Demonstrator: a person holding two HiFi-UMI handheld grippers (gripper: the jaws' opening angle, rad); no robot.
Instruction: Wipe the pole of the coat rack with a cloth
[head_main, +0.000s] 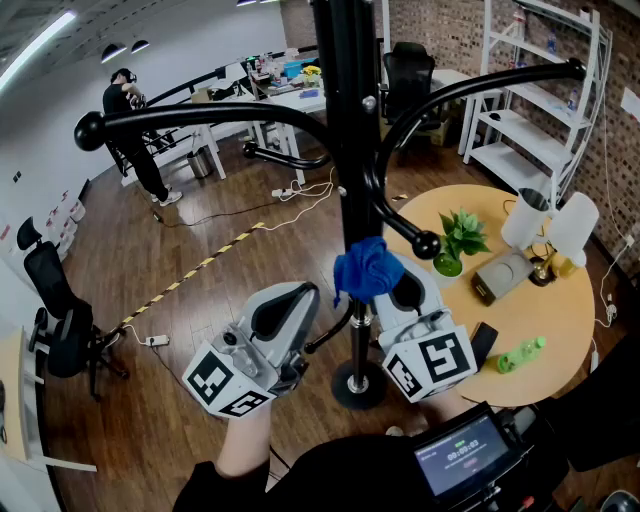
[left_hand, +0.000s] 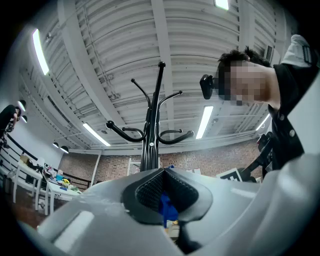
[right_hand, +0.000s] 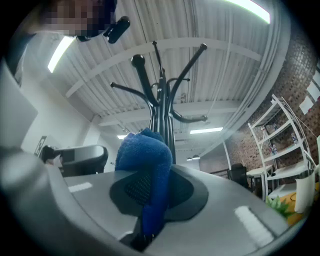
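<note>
The black pole (head_main: 350, 150) of the coat rack rises straight in front of me from a round base (head_main: 358, 386) on the wooden floor. A bunched blue cloth (head_main: 367, 270) rests against the pole's right side at mid height, and my right gripper (head_main: 400, 287) is shut on it. In the right gripper view the cloth (right_hand: 145, 155) bulges out of the right gripper (right_hand: 150, 186), with the pole (right_hand: 164, 115) just behind. My left gripper (head_main: 298, 302) hangs left of the pole, shut and holding nothing. From the left gripper (left_hand: 162, 187) the pole (left_hand: 152, 135) stands ahead.
Curved hook arms (head_main: 180, 118) spread from the pole at head height. A round wooden table (head_main: 565, 330) at the right carries a potted plant (head_main: 458, 240) and a green bottle (head_main: 520, 353). White shelving (head_main: 540, 90) stands behind it; an office chair (head_main: 60, 310) and a person (head_main: 135, 130) are on the left.
</note>
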